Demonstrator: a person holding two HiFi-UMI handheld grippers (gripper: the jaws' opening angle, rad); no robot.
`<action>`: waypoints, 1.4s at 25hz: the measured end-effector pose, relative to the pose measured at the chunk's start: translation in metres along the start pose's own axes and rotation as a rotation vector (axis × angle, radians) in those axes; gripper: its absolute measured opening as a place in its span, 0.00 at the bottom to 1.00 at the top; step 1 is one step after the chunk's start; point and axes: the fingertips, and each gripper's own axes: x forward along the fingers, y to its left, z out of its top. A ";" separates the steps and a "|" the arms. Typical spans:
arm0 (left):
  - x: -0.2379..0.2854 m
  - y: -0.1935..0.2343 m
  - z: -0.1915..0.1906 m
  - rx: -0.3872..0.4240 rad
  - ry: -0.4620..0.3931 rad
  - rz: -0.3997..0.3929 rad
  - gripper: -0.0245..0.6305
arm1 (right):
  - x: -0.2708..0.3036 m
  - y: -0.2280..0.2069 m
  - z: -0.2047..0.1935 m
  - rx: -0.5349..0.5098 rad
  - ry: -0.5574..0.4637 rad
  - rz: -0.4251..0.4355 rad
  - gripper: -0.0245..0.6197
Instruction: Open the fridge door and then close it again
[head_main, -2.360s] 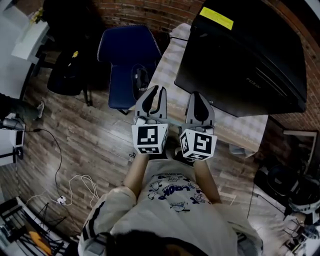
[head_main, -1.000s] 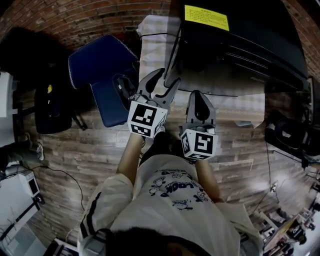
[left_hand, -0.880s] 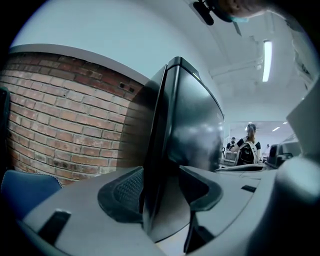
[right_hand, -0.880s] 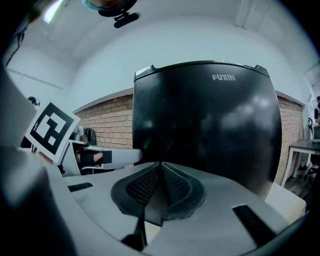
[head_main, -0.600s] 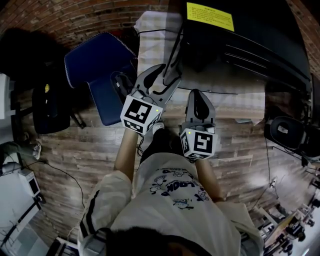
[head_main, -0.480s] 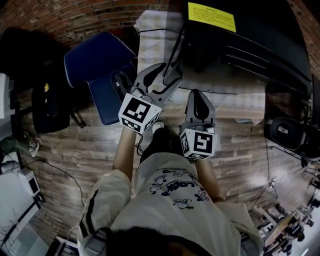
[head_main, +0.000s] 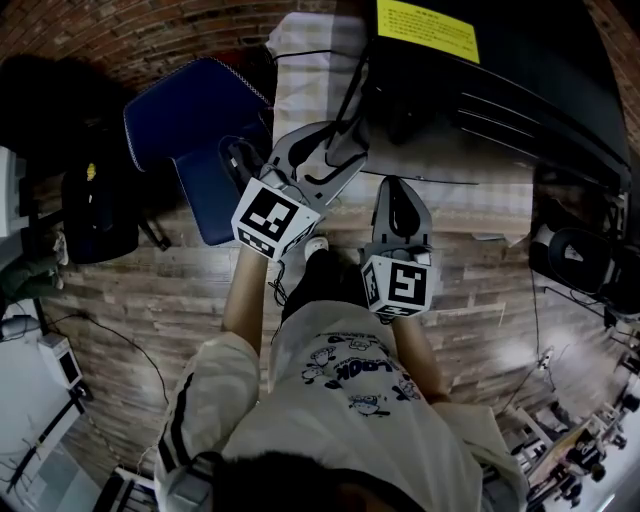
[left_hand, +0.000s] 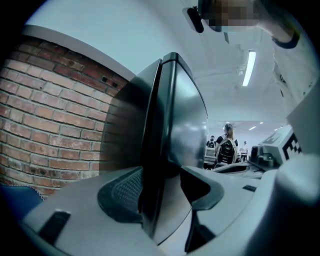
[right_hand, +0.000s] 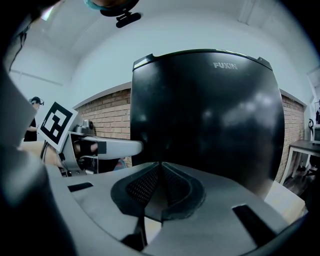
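Observation:
The black fridge (head_main: 480, 70) stands on a cloth-covered table (head_main: 300, 40), with a yellow label on its top. My left gripper (head_main: 335, 140) straddles the door's left vertical edge (left_hand: 160, 100). Its jaws are opening: one finger (left_hand: 125, 192) lies along the fridge's side and the other (left_hand: 205, 187) stands in front of the glossy door face, no longer squeezing it. Whether the door is a crack ajar, I cannot tell. My right gripper (head_main: 397, 190) is shut and holds nothing; it hovers in front of the door (right_hand: 205, 115), pads together (right_hand: 160, 172).
A blue chair (head_main: 190, 110) stands left of the table, against a brick wall (left_hand: 55, 120). Cables run across the wooden floor (head_main: 130, 300). My left gripper (right_hand: 115, 146) shows at the left of the right gripper view. People stand far off in the room (left_hand: 227, 145).
My left gripper has gone from in front of the table to the fridge door's edge. Over the last second it has turned leftward and its jaws have spread. The right gripper has stayed put.

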 end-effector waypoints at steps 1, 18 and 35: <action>0.000 0.001 0.000 -0.004 -0.003 0.000 0.41 | 0.000 -0.001 0.000 0.001 0.002 -0.001 0.09; 0.000 -0.002 0.004 -0.017 -0.052 0.022 0.38 | -0.011 -0.006 -0.009 0.010 0.013 0.002 0.09; -0.002 -0.003 0.003 -0.001 -0.026 0.044 0.37 | -0.027 0.003 -0.010 0.029 -0.015 0.010 0.09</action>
